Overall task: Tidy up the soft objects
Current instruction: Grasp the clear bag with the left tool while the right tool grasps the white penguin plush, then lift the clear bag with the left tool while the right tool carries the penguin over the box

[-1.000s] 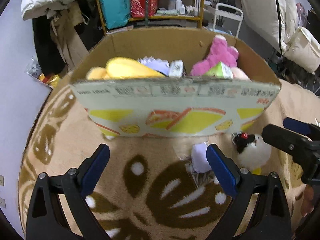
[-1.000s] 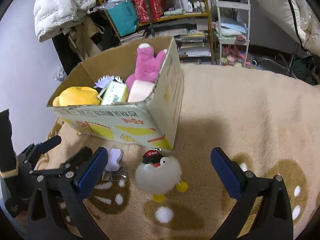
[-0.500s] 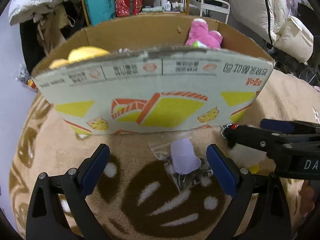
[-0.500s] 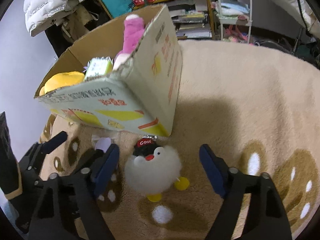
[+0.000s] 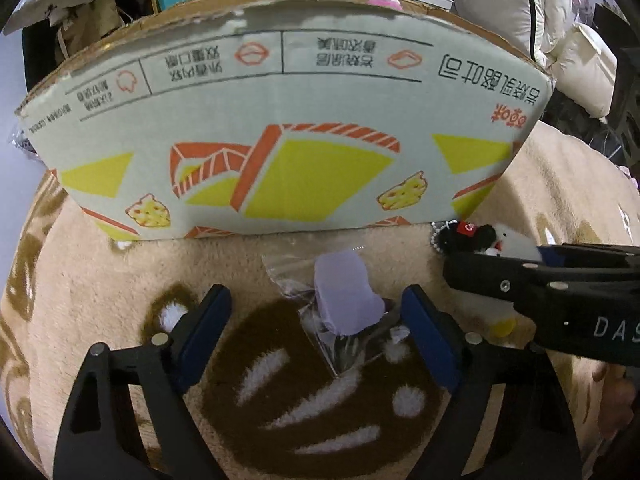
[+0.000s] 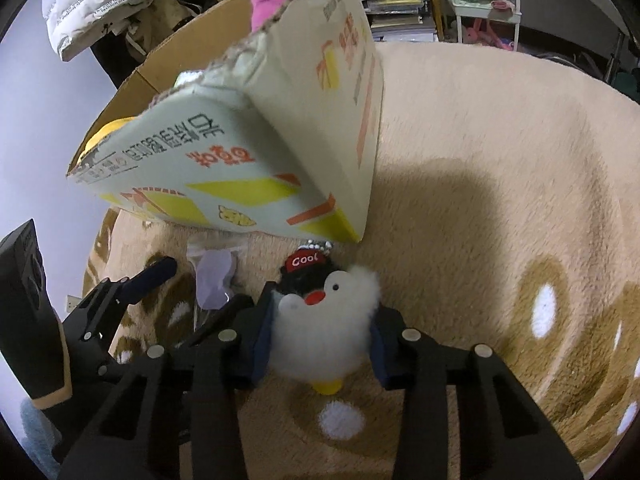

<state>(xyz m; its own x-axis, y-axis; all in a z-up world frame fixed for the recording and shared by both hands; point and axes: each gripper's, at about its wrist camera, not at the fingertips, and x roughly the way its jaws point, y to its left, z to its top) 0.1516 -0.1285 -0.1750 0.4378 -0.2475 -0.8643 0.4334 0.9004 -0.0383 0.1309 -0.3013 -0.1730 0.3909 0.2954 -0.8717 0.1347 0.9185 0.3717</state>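
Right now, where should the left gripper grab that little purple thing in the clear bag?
Probably the purple piece itself, pads on its two sides, coming from above between the open left gripper. The clear bag looks thin and slippery, lying flat on the carpet.

Penguin plush (image 6: pixel 326 320) before box (image 6: pixel 240 184)

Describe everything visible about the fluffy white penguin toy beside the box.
The penguin toy is a round ball of fluffy white plush with a black head, a red cap reading "Cool", a red beak, a small dark eye and yellow feet. A beaded chain sits at its head. It stands upright on the beige carpet, close to the corner of the cardboard box. The right gripper has its blue-padded jaws pressed into the fluff on both sides.
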